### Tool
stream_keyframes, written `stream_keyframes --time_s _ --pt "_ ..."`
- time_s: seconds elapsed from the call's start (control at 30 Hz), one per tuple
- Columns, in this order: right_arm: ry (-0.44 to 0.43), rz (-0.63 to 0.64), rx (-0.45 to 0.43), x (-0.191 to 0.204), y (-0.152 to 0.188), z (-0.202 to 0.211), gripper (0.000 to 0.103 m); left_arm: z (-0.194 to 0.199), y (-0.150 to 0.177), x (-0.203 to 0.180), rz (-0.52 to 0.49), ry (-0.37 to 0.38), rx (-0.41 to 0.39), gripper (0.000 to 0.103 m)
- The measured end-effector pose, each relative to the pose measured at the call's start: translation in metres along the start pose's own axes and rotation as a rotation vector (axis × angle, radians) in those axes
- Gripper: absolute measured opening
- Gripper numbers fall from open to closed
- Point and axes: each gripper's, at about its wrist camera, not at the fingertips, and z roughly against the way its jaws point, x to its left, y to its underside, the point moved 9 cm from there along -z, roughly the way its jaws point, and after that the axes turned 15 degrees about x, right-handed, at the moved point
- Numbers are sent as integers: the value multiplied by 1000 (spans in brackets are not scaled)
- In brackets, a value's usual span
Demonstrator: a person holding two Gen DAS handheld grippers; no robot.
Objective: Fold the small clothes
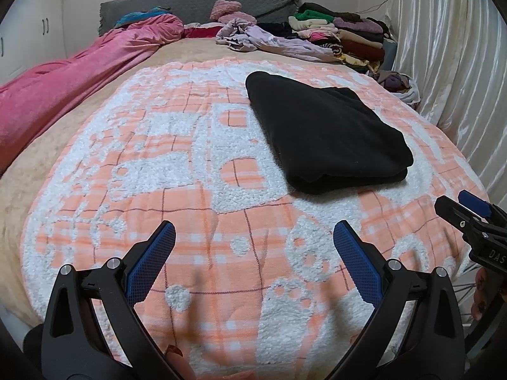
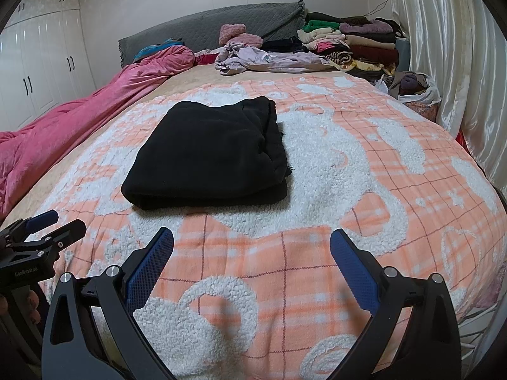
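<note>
A black garment (image 1: 326, 133) lies folded into a thick rectangle on the orange-and-white plaid blanket (image 1: 177, 190); it also shows in the right wrist view (image 2: 209, 158). My left gripper (image 1: 253, 240) is open and empty, above the blanket, short of the garment's near edge. My right gripper (image 2: 252, 243) is open and empty, near the garment's front edge. Each gripper shows at the edge of the other's view: the right one (image 1: 462, 209) and the left one (image 2: 54, 224).
A pink quilt (image 1: 63, 82) runs along the bed's left side. A crumpled lilac garment (image 1: 269, 39) and stacks of folded clothes (image 1: 348, 31) lie by the grey headboard (image 1: 196, 3). A bag of clothes (image 2: 412, 85) sits by the white curtain (image 2: 459, 47) on the right.
</note>
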Motion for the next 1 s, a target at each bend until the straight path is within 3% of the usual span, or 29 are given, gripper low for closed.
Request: stream_keyframes --time_s 1.0 --pt "19 -6 2 -6 4 -1 99 0 0 3 -4 -13 3 93"
